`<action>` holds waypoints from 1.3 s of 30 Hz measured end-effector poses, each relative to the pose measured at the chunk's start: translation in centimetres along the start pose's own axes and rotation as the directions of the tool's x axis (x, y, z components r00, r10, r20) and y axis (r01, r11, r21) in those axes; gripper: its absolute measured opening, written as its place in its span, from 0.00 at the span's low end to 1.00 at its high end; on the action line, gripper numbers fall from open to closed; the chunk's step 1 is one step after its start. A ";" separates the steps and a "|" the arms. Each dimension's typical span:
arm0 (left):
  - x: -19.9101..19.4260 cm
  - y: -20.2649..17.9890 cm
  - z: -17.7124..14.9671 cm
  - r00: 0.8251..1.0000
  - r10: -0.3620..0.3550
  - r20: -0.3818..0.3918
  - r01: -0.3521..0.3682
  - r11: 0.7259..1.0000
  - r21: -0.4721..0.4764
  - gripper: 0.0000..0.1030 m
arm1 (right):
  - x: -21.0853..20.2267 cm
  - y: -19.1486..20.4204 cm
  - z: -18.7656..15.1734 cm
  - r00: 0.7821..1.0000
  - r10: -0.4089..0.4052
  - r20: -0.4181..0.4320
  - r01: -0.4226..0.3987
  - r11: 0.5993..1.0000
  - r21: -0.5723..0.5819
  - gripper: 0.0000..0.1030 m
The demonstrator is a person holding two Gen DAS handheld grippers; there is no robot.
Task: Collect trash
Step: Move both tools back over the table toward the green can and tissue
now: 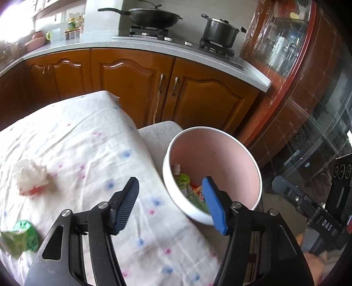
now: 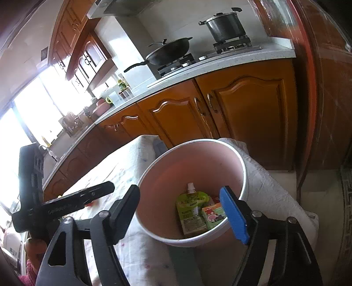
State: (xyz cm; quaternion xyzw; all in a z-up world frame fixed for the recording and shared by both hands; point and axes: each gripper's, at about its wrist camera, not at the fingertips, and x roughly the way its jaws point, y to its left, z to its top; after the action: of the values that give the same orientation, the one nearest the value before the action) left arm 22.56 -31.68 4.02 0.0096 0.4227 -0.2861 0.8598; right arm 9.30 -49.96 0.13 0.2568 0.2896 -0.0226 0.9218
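A pink bin with a white rim [image 1: 231,154] [image 2: 191,162] stands beside the table. In it lie a green drink pouch [image 2: 190,209] [image 1: 182,181] and a small green carton [image 2: 212,214]. On the flowered tablecloth [image 1: 88,143] lie a crumpled white wrapper [image 1: 32,177] and a green wrapper [image 1: 21,238] at the left. My left gripper [image 1: 170,203] is open and empty above the table edge by the bin. My right gripper [image 2: 182,214] is open and empty over the bin's rim.
Wooden kitchen cabinets [image 1: 132,81] and a counter with a wok [image 1: 151,16] and a pot [image 1: 220,30] stand behind. A dark wood and glass cabinet [image 1: 308,88] stands at the right. The bin rests on a padded white stool [image 2: 270,191].
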 end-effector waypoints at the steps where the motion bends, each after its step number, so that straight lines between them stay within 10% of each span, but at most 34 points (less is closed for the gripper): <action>1: -0.5 0.3 -0.3 1.000 -0.002 0.005 0.002 1.000 -0.005 0.60 | -0.1 0.2 -0.1 1.000 0.003 0.001 -0.003 1.000 -0.001 0.78; 39: -12.9 17.2 -9.0 0.969 0.228 0.099 -0.195 0.944 -0.265 0.66 | 2.3 11.5 -5.7 0.986 0.142 -0.093 -0.150 0.984 -0.092 0.87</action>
State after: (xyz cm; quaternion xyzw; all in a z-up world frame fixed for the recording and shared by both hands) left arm 18.43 -8.72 3.82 -0.0731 0.3962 -0.1360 0.9051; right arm 10.45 -36.93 0.19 0.2322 0.3101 0.0704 0.9192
